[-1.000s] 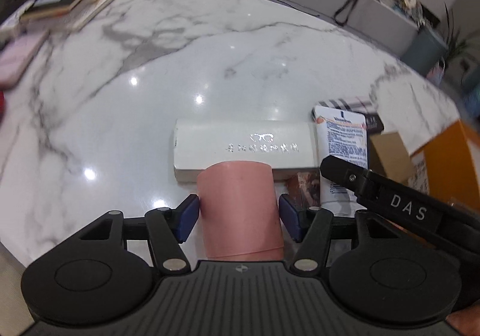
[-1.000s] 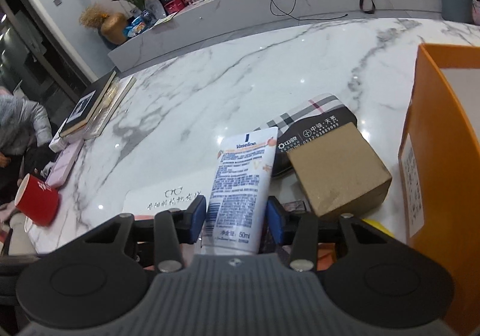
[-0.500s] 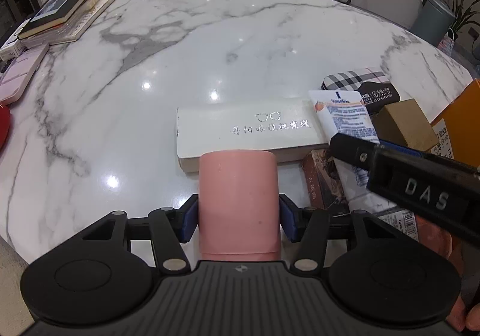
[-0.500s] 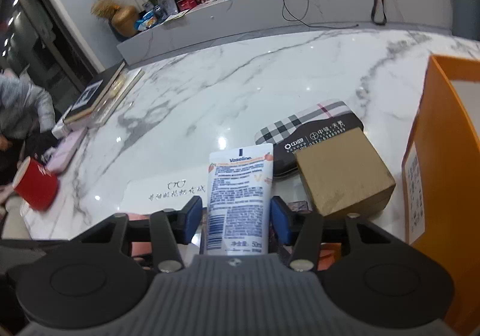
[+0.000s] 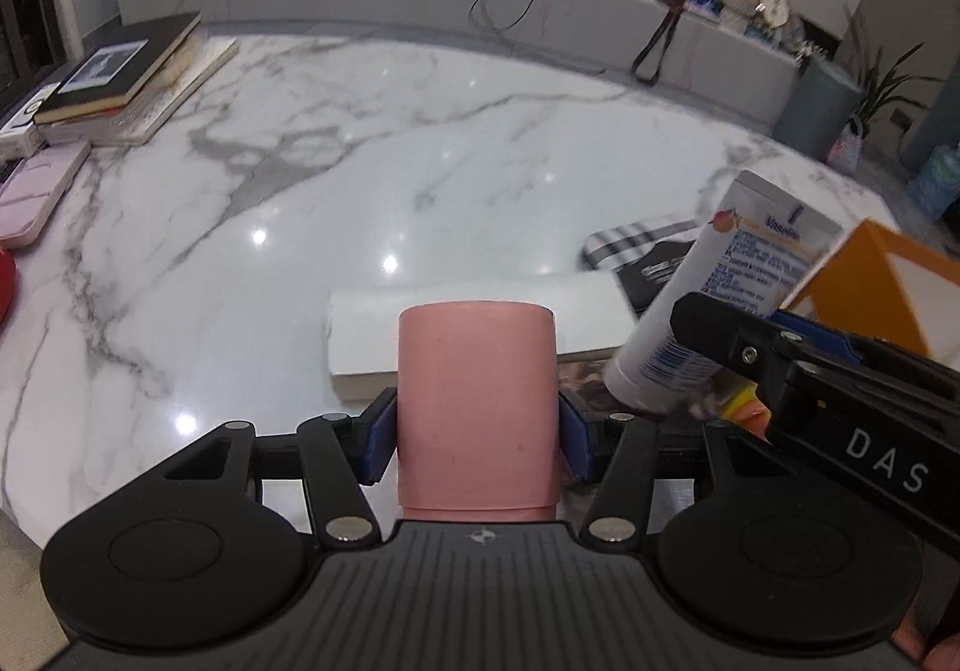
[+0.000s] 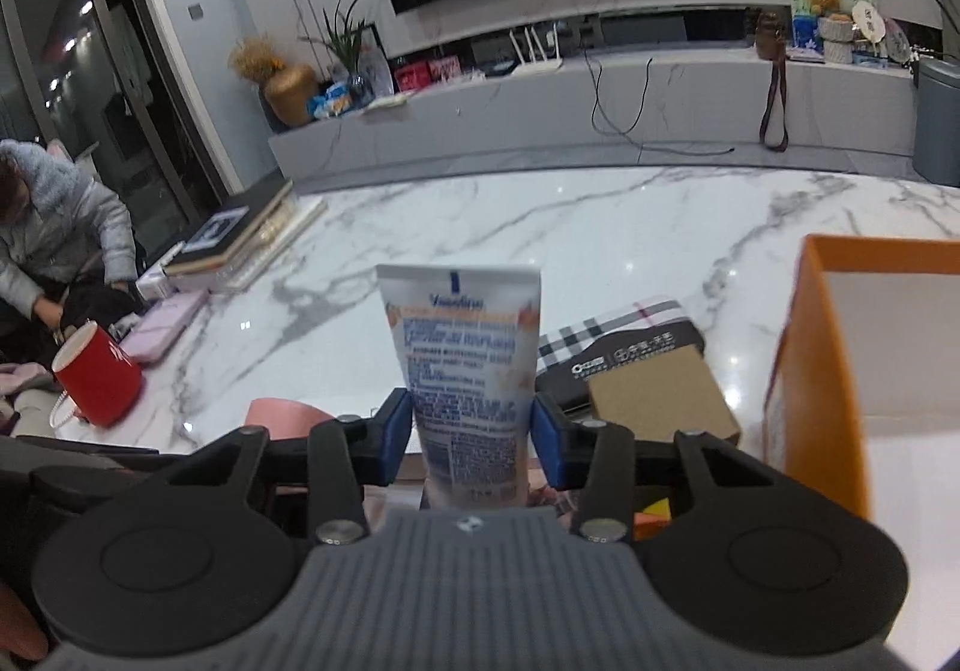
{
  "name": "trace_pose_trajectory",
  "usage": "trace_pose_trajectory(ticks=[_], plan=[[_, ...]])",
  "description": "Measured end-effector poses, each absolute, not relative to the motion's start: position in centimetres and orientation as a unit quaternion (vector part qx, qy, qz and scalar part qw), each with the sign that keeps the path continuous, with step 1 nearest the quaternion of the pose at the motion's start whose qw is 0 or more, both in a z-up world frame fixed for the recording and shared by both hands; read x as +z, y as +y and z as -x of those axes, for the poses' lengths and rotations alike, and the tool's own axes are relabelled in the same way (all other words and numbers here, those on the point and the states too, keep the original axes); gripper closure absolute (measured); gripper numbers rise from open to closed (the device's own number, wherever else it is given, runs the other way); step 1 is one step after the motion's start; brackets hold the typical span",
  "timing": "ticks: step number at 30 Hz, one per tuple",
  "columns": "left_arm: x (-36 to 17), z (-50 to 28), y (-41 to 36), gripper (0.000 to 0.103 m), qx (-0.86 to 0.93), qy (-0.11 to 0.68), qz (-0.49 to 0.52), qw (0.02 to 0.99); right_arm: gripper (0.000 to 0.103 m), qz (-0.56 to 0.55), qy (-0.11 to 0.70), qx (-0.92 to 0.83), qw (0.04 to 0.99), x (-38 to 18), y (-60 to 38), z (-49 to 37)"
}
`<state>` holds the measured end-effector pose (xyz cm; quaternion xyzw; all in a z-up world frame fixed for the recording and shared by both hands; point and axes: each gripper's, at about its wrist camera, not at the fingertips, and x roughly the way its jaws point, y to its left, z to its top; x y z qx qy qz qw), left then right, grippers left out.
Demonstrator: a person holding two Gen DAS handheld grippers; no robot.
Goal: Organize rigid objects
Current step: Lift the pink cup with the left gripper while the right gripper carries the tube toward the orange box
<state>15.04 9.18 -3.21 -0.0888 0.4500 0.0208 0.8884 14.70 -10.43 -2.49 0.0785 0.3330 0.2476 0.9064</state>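
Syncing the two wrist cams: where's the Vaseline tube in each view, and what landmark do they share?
Left wrist: Vaseline tube at right of centre, tilted, held by the right gripper that enters from the right edge.
Right wrist: same tube at bottom centre, upright between the blue pads.
Shared landmark: the plaid case, lying on the marble table just behind the tube in both views.

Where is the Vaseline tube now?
The Vaseline tube is gripped in the right tongs, lifted above the table, left of the orange box.
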Motion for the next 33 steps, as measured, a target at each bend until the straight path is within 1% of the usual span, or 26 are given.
trace_pose_trajectory(ticks=[1,2,7,10,11,12,13,14,15,18,20,22,23,25,27,29,33], plan=[[-2.9,-14.8,9.1,0.041,0.014,0.443,0.096,0.891,0.091,-0.074,0.329,0.250,0.908,-2.2,-10.6,-14.4],[-2.6,-14.5,9.1,0.041,0.007,0.437,0.103,0.894,0.103,-0.072,0.327,0.253,0.908,-1.9,-10.7,-14.0],[-1.1,-13.1,8.0,0.041,0.006,0.405,0.091,0.910,0.103,-0.052,0.294,0.260,0.918,-0.2,-10.6,-11.5],[-0.7,-12.9,7.8,0.041,0.016,0.407,0.093,0.908,0.103,-0.056,0.305,0.250,0.917,-0.2,-11.3,-10.7],[-0.5,-12.8,7.8,0.041,0.017,0.407,0.098,0.908,0.099,-0.064,0.312,0.245,0.916,-0.4,-11.7,-10.5],[-0.3,-12.7,7.8,0.041,0.017,0.405,0.103,0.908,0.097,-0.070,0.317,0.239,0.915,-0.5,-11.9,-10.4],[-0.1,-12.7,7.8,0.041,0.015,0.403,0.107,0.909,0.092,-0.080,0.326,0.235,0.912,-0.8,-12.2,-10.4],[0.0,-12.7,7.7,0.041,0.015,0.401,0.109,0.910,0.083,-0.091,0.334,0.234,0.909,-1.1,-12.4,-10.5],[0.0,-12.7,7.7,0.041,0.017,0.400,0.109,0.910,0.076,-0.100,0.340,0.233,0.905,-1.3,-12.5,-10.6],[-0.3,-13.2,8.0,0.041,0.026,0.400,0.115,0.909,0.066,-0.118,0.352,0.212,0.904,-1.9,-12.3,-11.2],[-0.6,-13.8,8.5,0.041,0.030,0.402,0.127,0.906,0.054,-0.133,0.362,0.195,0.902,-2.5,-12.1,-11.9],[-1.0,-14.5,8.9,0.041,0.034,0.405,0.130,0.904,0.049,-0.138,0.367,0.179,0.902,-3.2,-11.5,-12.4],[-1.2,-14.6,8.9,0.041,0.036,0.405,0.131,0.904,0.042,-0.135,0.368,0.167,0.904,-3.5,-11.1,-12.6],[-1.7,-15.0,9.0,0.041,0.034,0.405,0.130,0.904,0.035,-0.127,0.372,0.148,0.908,-4.2,-10.5,-12.9],[-2.2,-15.4,9.1,0.041,0.030,0.403,0.129,0.906,0.034,-0.127,0.393,0.134,0.901,-5.0,-10.0,-13.5],[-2.7,-16.0,9.3,0.041,0.026,0.402,0.127,0.906,0.033,-0.140,0.396,0.129,0.898,-5.4,-10.2,-13.6],[-3.5,-17.0,9.6,0.041,0.019,0.409,0.135,0.902,0.029,-0.169,0.409,0.121,0.889,-5.8,-10.3,-14.7]])
